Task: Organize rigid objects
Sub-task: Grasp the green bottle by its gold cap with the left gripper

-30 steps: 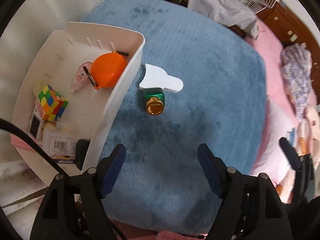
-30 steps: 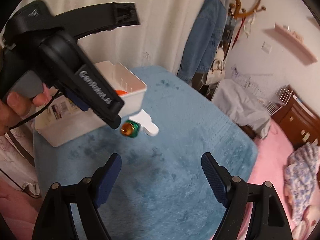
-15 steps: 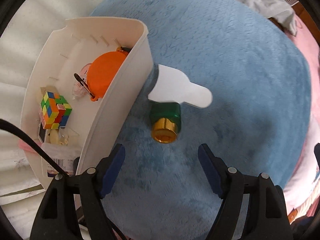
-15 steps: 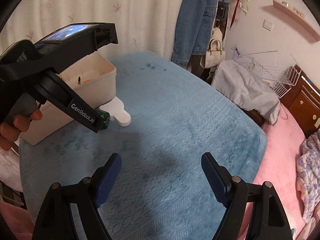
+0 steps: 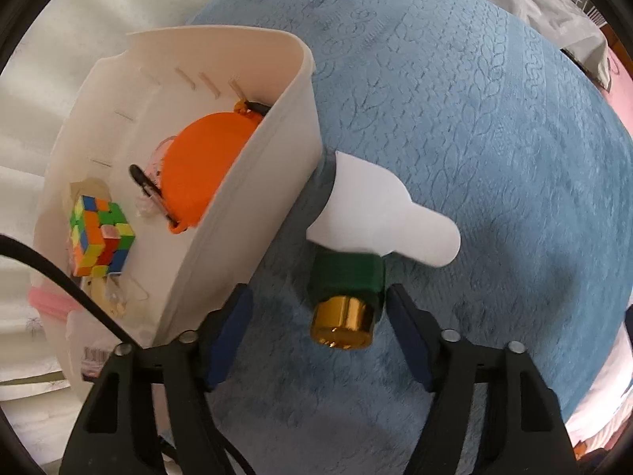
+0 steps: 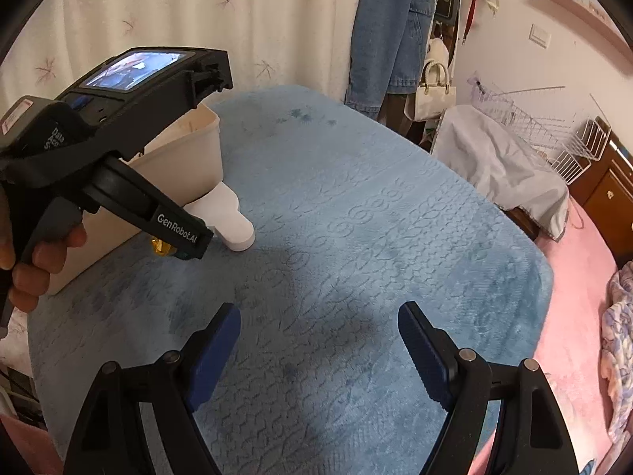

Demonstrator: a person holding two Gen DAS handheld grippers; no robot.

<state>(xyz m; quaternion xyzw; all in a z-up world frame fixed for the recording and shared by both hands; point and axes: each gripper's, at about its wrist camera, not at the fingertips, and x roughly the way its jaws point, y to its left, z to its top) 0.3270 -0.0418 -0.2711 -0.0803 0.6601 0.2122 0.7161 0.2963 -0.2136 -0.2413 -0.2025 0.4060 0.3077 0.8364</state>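
Your left gripper point(image 5: 316, 316) hangs low over the blue blanket point(image 5: 494, 158), tilted down, jaws wide open with the bottle point(image 5: 348, 277) between their tips, nothing gripped. The bottle lies on its side, gold cap point(image 5: 342, 322) toward you, long axis running near to far, just right of the bin point(image 5: 245, 198), touching the white piece point(image 5: 376, 209). Your right gripper point(image 6: 316, 340) hovers farther back, jaws open and empty.

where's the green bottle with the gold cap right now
In the left wrist view the green bottle lies on the blue blanket between the open left gripper fingers, beside the white bin.
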